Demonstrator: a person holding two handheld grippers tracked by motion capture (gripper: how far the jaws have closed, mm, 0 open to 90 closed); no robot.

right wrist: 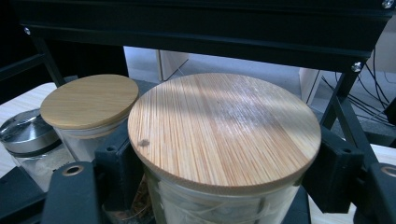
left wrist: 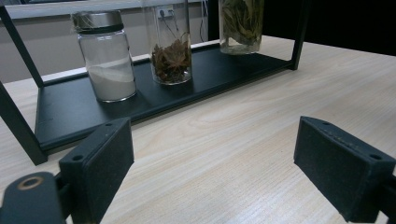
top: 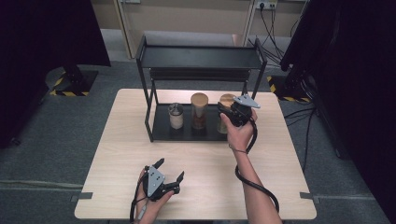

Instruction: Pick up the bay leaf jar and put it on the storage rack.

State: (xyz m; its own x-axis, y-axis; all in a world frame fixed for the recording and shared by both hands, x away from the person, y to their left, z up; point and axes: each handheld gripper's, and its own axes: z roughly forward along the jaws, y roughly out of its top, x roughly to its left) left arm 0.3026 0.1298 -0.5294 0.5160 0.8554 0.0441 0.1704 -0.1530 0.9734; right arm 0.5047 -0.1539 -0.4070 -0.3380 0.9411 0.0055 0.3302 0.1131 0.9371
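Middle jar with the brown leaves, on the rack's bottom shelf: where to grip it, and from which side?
Grip the middle jar on its straight glass wall just under the wooden lid, jaws level. Come from the open front of the rack: the top shelf probably blocks a grasp from above. The silver-lidded jar and the right gripper, shut on the neighbouring jar, leave narrow gaps.

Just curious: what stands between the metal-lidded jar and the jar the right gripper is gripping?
A tall wooden-lidded jar holding dried brown leaves, seen in the high view, between the metal-lidded jar and the gripped jar.

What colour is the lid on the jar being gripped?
Light tan bamboo with fine straight grain lid, seen best in the right gripper view.
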